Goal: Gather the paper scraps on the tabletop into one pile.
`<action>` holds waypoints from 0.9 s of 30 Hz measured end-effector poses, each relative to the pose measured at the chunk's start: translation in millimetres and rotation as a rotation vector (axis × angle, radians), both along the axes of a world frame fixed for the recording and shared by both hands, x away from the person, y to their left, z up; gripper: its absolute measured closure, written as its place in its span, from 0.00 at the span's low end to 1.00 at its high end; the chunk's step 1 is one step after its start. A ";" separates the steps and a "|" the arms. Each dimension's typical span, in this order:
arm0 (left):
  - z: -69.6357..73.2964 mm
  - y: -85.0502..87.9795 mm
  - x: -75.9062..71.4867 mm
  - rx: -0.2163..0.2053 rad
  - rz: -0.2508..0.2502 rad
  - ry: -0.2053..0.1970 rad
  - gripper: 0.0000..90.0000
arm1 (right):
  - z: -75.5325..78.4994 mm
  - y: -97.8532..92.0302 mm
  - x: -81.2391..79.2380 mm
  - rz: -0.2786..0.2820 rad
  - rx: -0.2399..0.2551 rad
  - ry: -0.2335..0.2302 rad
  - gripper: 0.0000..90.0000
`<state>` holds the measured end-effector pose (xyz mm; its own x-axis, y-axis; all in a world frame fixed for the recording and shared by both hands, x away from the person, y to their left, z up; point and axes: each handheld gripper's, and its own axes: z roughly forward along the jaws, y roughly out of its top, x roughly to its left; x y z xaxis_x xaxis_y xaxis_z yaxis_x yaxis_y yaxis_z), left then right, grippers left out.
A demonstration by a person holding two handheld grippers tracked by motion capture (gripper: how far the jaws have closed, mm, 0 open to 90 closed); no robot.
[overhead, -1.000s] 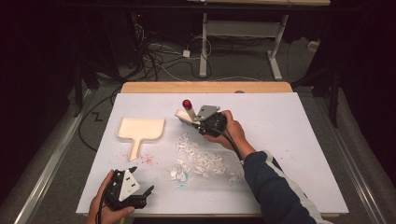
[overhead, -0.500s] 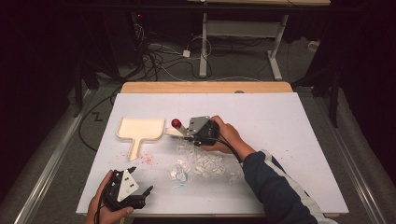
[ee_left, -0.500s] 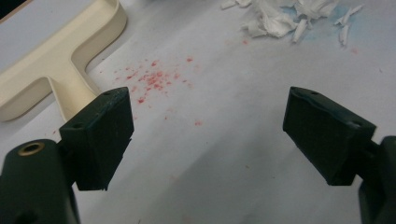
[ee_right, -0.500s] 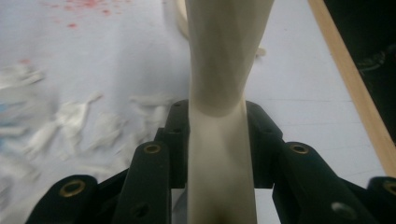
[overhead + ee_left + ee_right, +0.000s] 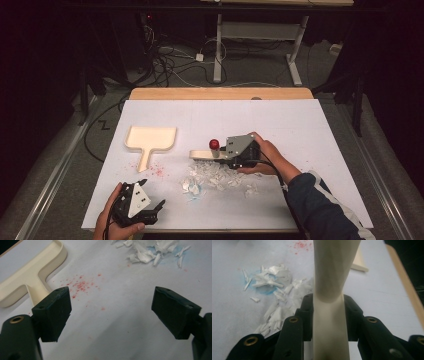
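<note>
Over the paper scraps on the worktop, I keep my right tool clamped on the brush's stiff, light, slippery handle, left tool apart.

1. A lab or test room, dark around one lit worktop under a white sheet.
2. Loose cables and a power strip lie on the grey carpet behind.
3. A metal-legged desk frame stands farther back.
</note>
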<state>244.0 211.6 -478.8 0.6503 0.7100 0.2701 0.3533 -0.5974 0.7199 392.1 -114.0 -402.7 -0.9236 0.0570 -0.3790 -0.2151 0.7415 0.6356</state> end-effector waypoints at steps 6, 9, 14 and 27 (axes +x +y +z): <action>-0.2 -4.0 0.9 0.007 -0.013 0.004 0.17 | 8.4 -0.4 8.2 -0.088 0.044 0.004 0.75; -2.7 -6.0 2.6 0.014 -0.020 0.015 0.17 | 6.0 9.0 13.2 -0.119 0.046 -0.005 0.75; -3.2 -6.0 3.4 0.008 -0.021 0.017 0.17 | -2.8 29.6 19.8 -0.131 0.043 -0.030 0.75; -2.3 -1.7 0.1 0.000 -0.008 0.013 0.17 | -23.1 34.1 0.1 0.074 -0.059 0.029 0.75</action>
